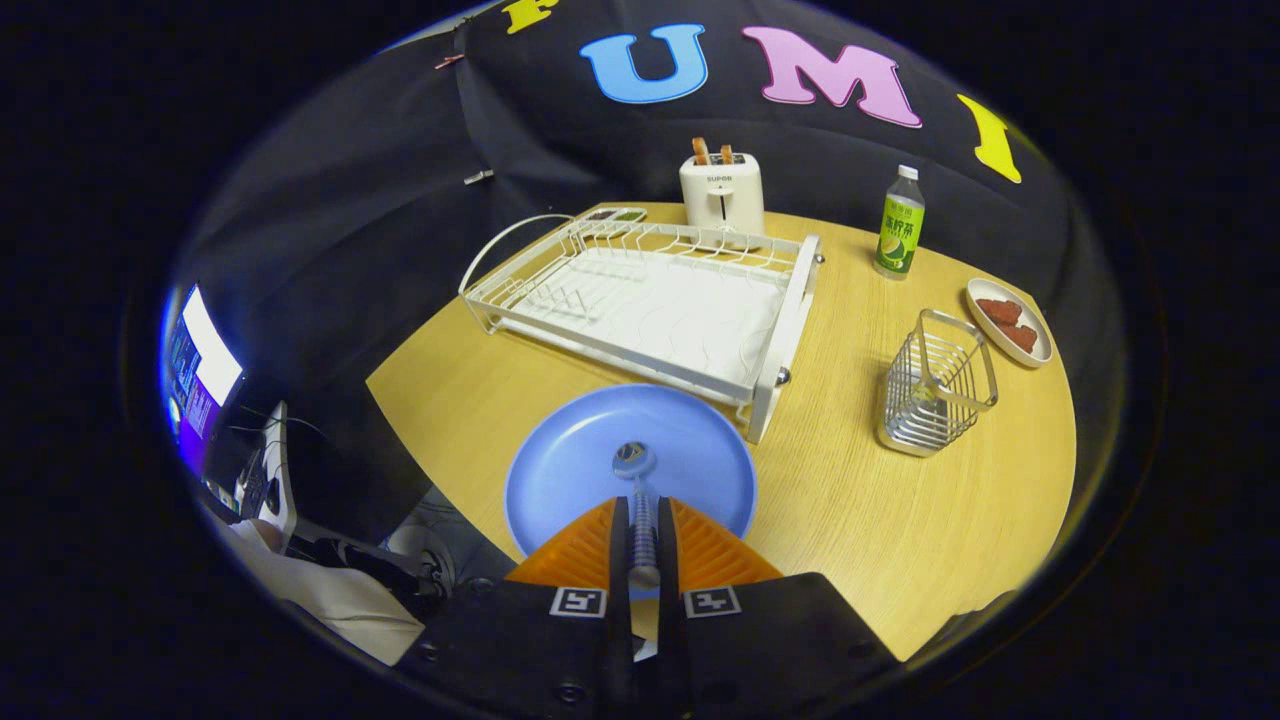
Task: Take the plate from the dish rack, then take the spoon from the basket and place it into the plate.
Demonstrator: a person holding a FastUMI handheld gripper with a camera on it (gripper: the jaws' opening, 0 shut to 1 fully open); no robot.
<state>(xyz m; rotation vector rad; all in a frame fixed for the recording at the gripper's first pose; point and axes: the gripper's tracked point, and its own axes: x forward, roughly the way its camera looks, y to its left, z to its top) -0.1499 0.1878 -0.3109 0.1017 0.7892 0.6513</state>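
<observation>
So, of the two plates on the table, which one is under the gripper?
The blue plate, just ahead of the fingers, which clamp the spoon over it; the small white plate holds red pieces.

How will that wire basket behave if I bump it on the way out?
The wire basket looks light and tall for its base, so a nudge would probably tip or skate it. The gripper is shut on the spoon over the plate.

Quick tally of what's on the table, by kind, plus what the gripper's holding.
Plates: 2, a blue plate and a small white dish
Racks and baskets: 2, the dish rack and the wire basket
Toaster: 1
Bottle: 1
Spoon: 1, clamped in the gripper
Total: 7
</observation>
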